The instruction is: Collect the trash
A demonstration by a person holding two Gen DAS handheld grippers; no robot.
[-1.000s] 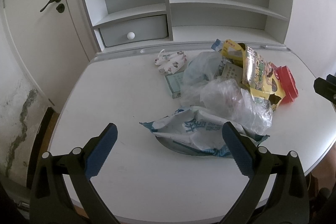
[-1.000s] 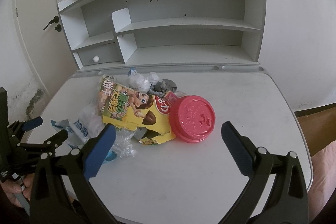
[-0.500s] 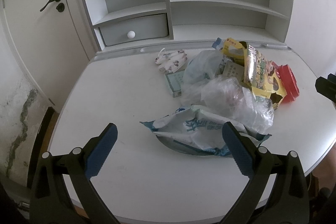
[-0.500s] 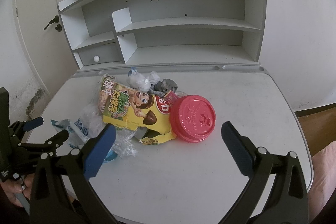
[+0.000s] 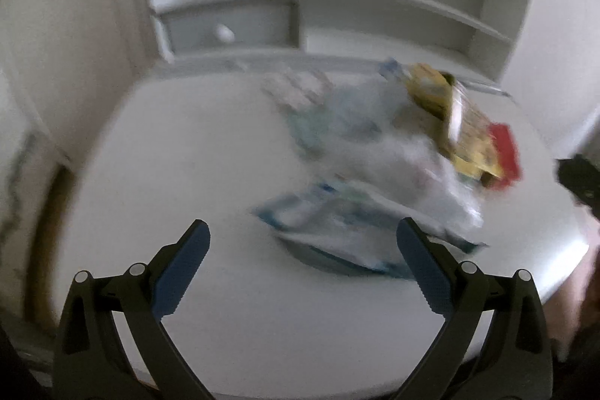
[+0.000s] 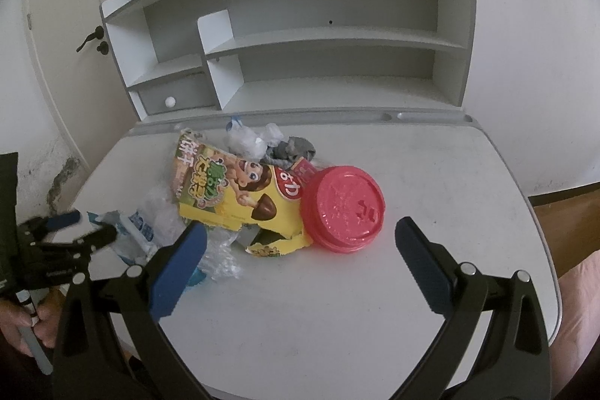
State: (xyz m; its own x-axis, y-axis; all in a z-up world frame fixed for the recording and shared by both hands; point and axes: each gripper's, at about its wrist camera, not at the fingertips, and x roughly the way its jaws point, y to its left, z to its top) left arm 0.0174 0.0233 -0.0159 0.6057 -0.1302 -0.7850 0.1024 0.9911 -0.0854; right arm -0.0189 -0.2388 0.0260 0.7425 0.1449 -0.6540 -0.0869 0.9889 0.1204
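On the white desk [image 6: 431, 175] lies 1 heap of trash. Its nearest piece to the left gripper [image 5: 302, 255], a crumpled white-and-blue wrapper [image 5: 348, 231], sits just ahead between spread, empty fingers. The red lid [image 6: 343, 208] and yellow snack box [image 6: 232, 194] lie ahead of the right gripper [image 6: 300, 259], also spread wide and empty.

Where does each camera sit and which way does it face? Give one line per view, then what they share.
Left wrist: on the left gripper, looking forward over the desk at the blurred trash pile; its own two fingers show, open.
Right wrist: on the right gripper, facing the shelf unit, above the red lid and yellow snack box; its open fingers and a hand on the left gripper show.
Shared: desk, shelves, snack box, red lid.
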